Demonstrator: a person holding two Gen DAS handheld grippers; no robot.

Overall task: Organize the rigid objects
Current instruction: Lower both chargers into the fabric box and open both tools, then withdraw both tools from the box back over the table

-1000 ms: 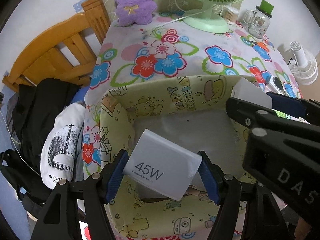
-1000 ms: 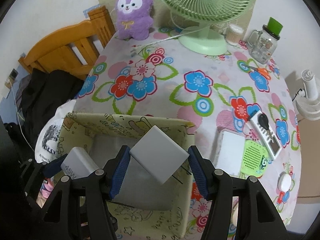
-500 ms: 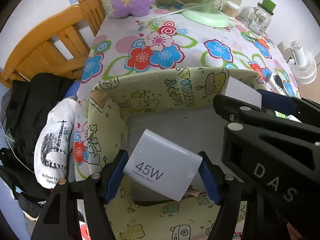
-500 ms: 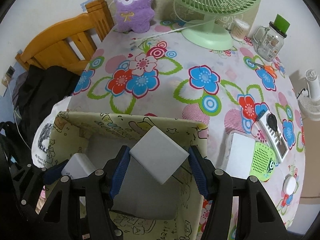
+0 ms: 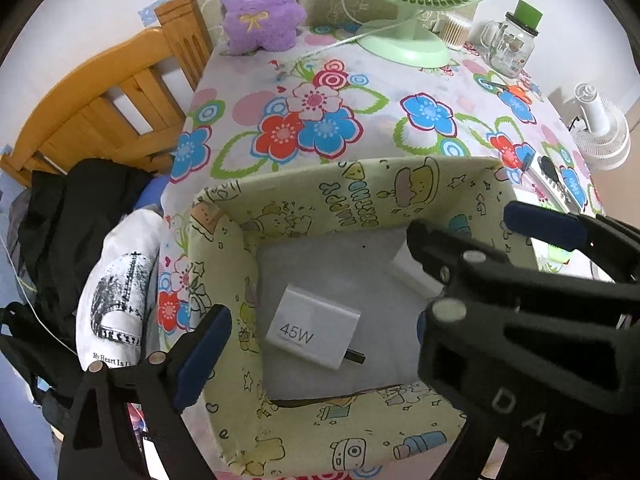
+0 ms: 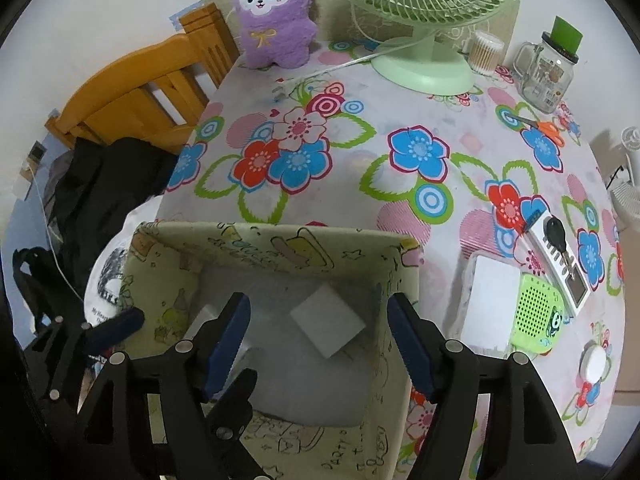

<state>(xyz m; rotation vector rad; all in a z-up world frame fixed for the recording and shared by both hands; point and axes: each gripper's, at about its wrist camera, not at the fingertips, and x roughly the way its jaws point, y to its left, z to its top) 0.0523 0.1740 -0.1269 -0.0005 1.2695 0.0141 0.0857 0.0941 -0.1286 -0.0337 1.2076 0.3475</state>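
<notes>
A yellow cartoon-print storage box (image 5: pixel 352 200) (image 6: pixel 280 240) stands at the near left of the flowered table. A white 45W charger (image 5: pixel 314 328) lies on the box floor; in the right wrist view only its corner (image 6: pixel 204 316) shows behind a finger. A second white charger block (image 6: pixel 328 326) lies beside it, mostly hidden in the left wrist view (image 5: pixel 404 272). My left gripper (image 5: pixel 320 360) is open and empty above the box. My right gripper (image 6: pixel 318 344) is open and empty above the box.
On the table's right lie a white flat box (image 6: pixel 494 296), a green speaker-like gadget (image 6: pixel 536 316), a remote with a key (image 6: pixel 560 256) and a small white round thing (image 6: pixel 594 362). A green fan (image 6: pixel 420 8), purple plush (image 6: pixel 274 12), jar (image 6: pixel 548 72) and scissors (image 6: pixel 544 128) stand at the back. A wooden chair (image 6: pixel 132 92) stands at left.
Both grippers have opened. The 45W charger dropped from the left gripper and the white block dropped from the right one onto the box floor.
</notes>
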